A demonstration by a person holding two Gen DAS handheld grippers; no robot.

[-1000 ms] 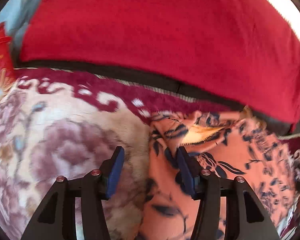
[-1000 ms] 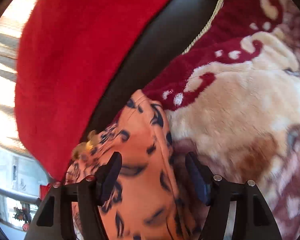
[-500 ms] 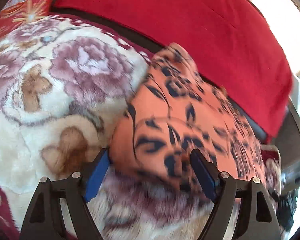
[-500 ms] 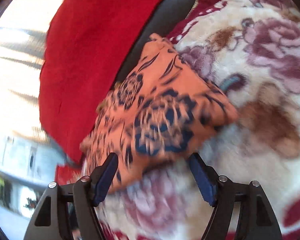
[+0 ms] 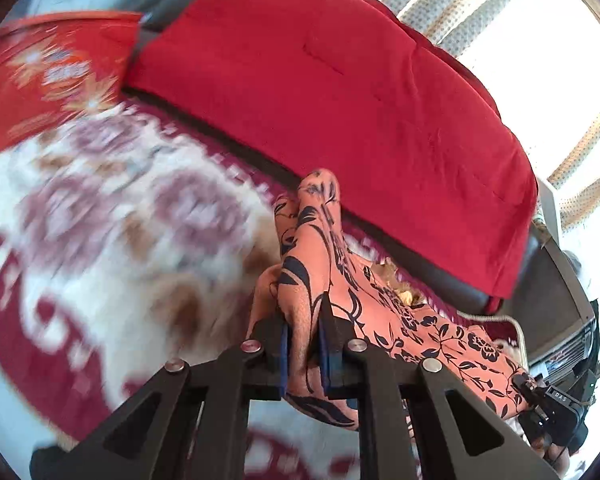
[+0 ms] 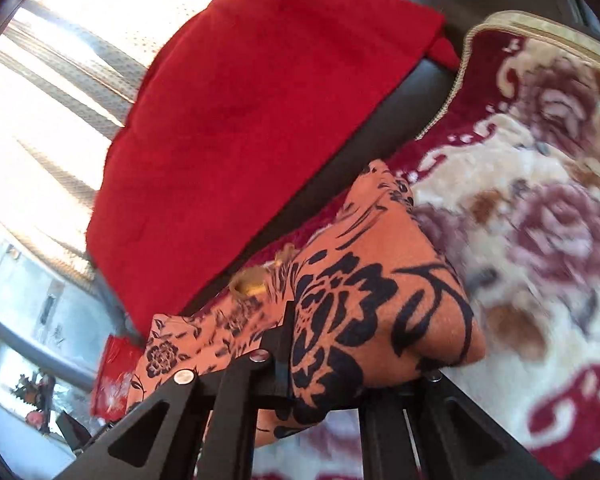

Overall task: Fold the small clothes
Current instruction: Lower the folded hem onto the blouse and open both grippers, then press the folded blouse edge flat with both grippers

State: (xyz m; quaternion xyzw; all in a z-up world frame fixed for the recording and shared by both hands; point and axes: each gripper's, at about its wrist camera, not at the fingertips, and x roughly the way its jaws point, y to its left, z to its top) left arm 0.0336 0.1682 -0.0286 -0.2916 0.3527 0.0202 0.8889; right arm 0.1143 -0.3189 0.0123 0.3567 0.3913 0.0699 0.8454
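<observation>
An orange garment with a dark floral print (image 5: pixel 324 264) lies stretched over the flowered blanket (image 5: pixel 112 216). My left gripper (image 5: pixel 305 344) is shut on one edge of it, cloth pinched between the blue pads. The garment runs right to the other gripper, seen at the lower right of the left wrist view. In the right wrist view the same garment (image 6: pixel 372 292) drapes over my right gripper (image 6: pixel 340 364), which is shut on it. Its right finger is hidden under the cloth.
A red plush cushion (image 5: pixel 340 92) lies along the dark sofa back just behind the garment; it also shows in the right wrist view (image 6: pixel 252 128). A red printed bag (image 5: pixel 48 72) sits at far left. Bright curtained windows lie behind.
Both grippers were open around the garment's edges. Both have closed on the cloth and lifted it, and the garment is now pulled taut between them.
</observation>
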